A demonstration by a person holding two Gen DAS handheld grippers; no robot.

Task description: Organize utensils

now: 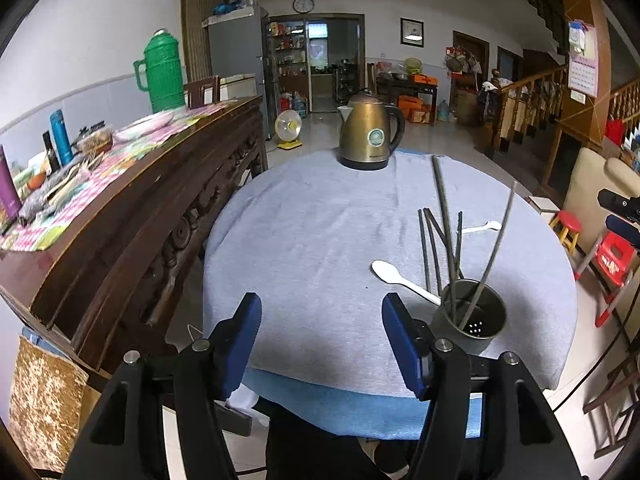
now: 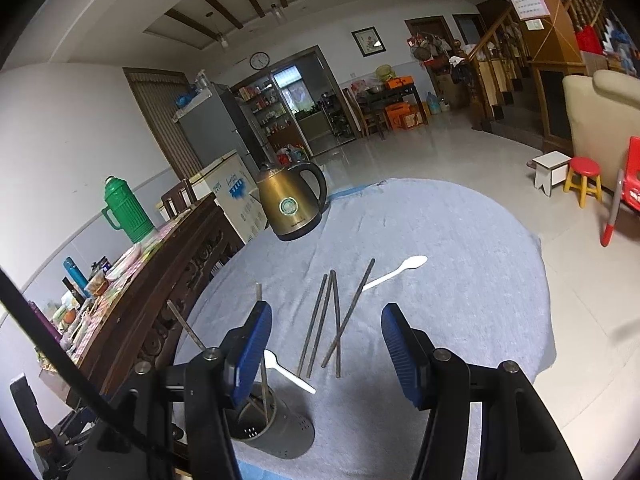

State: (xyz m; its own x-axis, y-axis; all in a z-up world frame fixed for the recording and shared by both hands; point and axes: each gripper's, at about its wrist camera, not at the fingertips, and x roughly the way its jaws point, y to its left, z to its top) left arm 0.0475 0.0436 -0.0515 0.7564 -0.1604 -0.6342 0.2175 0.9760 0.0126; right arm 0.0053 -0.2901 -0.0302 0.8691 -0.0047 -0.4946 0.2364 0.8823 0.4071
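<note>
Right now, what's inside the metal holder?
The metal holder has two chopsticks standing inside, leaning on its rim. Drain holes show in the bottom. The near wall hides the rest of the bottom.

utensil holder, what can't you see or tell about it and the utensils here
- Utensil holder, right wrist view: near side hidden behind the right gripper finger.
- Chopsticks inside it, left wrist view: lower ends hidden by its wall; exact count uncertain.
- Far spoon, left wrist view: handle crossed by chopsticks.
</note>
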